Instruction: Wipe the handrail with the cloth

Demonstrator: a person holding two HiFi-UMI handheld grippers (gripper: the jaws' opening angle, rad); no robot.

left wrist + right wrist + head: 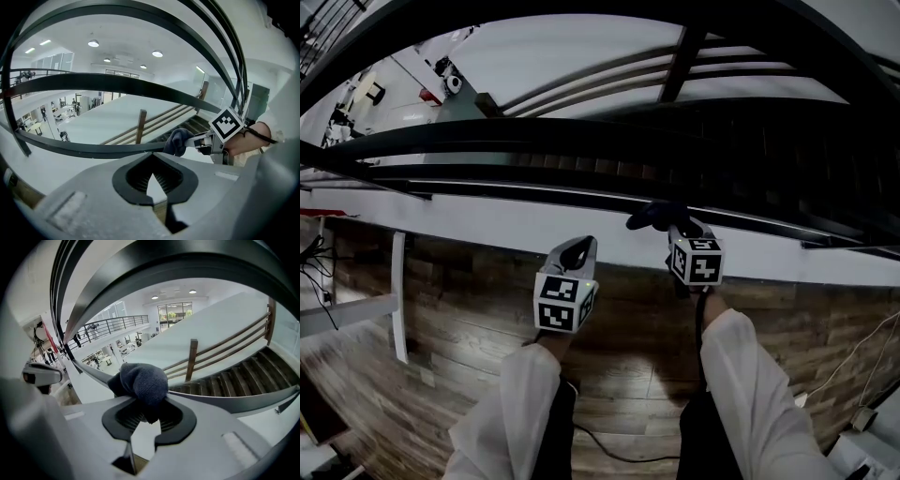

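A dark blue cloth (652,216) is bunched in my right gripper (671,225), which is shut on it. The cloth (143,379) rests against a dark handrail bar (234,401) that crosses the right gripper view behind the jaws of the right gripper (147,416). In the head view this handrail bar (534,191) runs left to right above a white ledge. My left gripper (576,247) hangs a little lower and to the left, off the bar, shut with nothing in it. The left gripper view shows the left gripper (153,182), the bar (84,149) and the cloth (177,140) to the right.
Thicker dark rails (581,139) run above and beyond the wiped bar. Below lies a staircase (243,376) with a wooden banister. Under me are a wooden floor (469,356), a white post (397,291) at left and cables (853,366) at right.
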